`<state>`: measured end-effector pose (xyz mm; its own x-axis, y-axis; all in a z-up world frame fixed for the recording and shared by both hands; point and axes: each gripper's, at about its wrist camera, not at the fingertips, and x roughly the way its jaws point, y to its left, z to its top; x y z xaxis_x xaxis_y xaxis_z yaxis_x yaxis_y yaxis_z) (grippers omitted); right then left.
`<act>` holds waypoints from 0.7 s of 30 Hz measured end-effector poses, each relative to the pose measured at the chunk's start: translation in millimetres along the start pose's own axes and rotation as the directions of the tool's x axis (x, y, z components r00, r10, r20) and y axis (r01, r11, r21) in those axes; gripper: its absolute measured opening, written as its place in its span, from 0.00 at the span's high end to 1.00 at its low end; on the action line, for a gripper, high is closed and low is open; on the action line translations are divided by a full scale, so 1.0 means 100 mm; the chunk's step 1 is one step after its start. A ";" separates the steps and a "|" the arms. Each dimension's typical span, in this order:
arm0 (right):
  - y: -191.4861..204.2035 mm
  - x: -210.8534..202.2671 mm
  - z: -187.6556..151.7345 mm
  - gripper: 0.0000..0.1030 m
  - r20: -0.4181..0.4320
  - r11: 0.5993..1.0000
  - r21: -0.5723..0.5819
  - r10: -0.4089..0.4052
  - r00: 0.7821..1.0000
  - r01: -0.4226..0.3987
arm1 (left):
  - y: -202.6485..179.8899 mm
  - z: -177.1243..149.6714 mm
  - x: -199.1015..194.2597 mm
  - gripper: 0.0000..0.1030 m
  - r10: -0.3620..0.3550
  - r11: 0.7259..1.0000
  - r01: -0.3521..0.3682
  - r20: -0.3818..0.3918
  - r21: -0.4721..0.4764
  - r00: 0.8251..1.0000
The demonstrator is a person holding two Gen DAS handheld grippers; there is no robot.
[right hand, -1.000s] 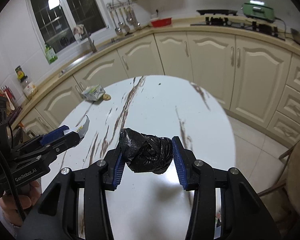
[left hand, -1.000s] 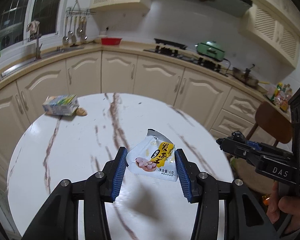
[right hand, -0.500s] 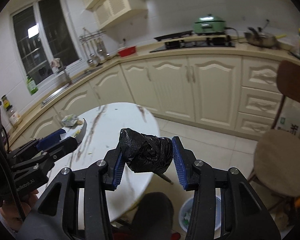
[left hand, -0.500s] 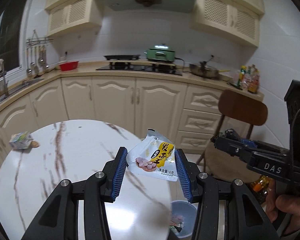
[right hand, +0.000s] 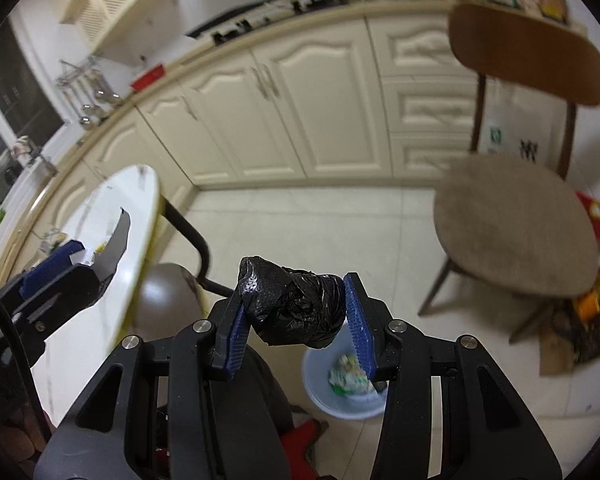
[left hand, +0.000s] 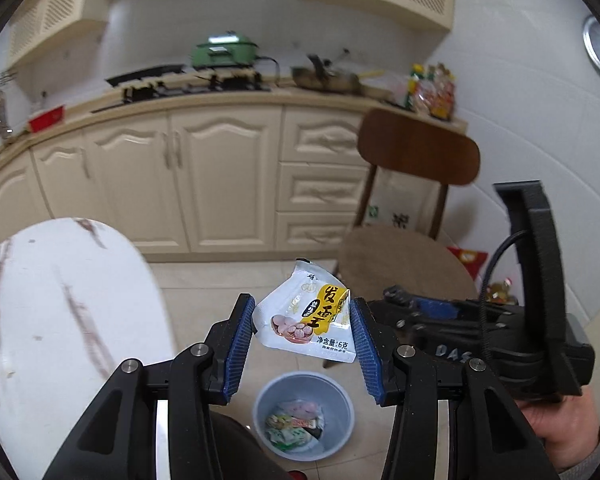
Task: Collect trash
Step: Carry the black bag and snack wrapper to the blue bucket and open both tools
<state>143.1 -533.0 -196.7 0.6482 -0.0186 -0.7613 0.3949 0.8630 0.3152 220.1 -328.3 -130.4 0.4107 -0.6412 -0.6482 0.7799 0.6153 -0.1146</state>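
My left gripper (left hand: 304, 332) is shut on a white and yellow snack wrapper (left hand: 310, 316) and holds it in the air above the floor. Below it stands a pale blue trash bin (left hand: 340, 396) with several wrappers inside. My right gripper (right hand: 296, 316) is shut on a crumpled black plastic bag (right hand: 294, 306), also held above the bin (right hand: 316, 380), which shows just below its right finger. The right gripper shows at the right of the left wrist view (left hand: 432, 312); the left gripper shows at the left of the right wrist view (right hand: 80, 264).
The round white marble table (left hand: 40, 300) is at the left, with its black leg (right hand: 196, 240) and a stool (right hand: 164, 300) beneath. A wooden chair (left hand: 416, 216) stands right of the bin. Cream cabinets (left hand: 220, 176) line the far wall. Bags and bottles (right hand: 592, 300) lie on the floor at right.
Both grippers swung right, off the table and downward, each still holding its item. The bin has come into fuller view beneath them and the table has slid to the left.
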 end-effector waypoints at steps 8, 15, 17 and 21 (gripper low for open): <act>-0.44 0.36 -0.20 0.60 -0.086 0.995 0.080 -0.046 0.995 0.053 | 0.14 0.30 0.79 0.57 -0.061 0.998 0.064 -0.088 0.025 0.994; -0.74 0.71 -0.40 0.60 -0.169 0.987 0.148 -0.045 0.985 0.070 | 0.14 0.46 1.56 0.57 -0.093 0.994 0.102 -0.191 0.038 0.977; -0.80 0.80 -0.45 0.60 -0.193 0.984 0.162 -0.039 0.981 0.071 | 0.13 0.48 1.75 0.57 -0.097 0.994 0.107 -0.219 0.035 0.971; -0.89 0.97 -0.54 0.59 -0.230 0.980 0.192 -0.012 0.973 0.058 | 0.11 0.54 2.04 0.57 -0.096 0.994 0.107 -0.258 0.030 0.961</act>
<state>135.2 -584.3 -329.3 0.4765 0.0874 -0.8748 0.5492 0.7475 0.3738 338.2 -477.1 -223.7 0.1983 -0.5569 -0.8066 0.8333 0.5291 -0.1604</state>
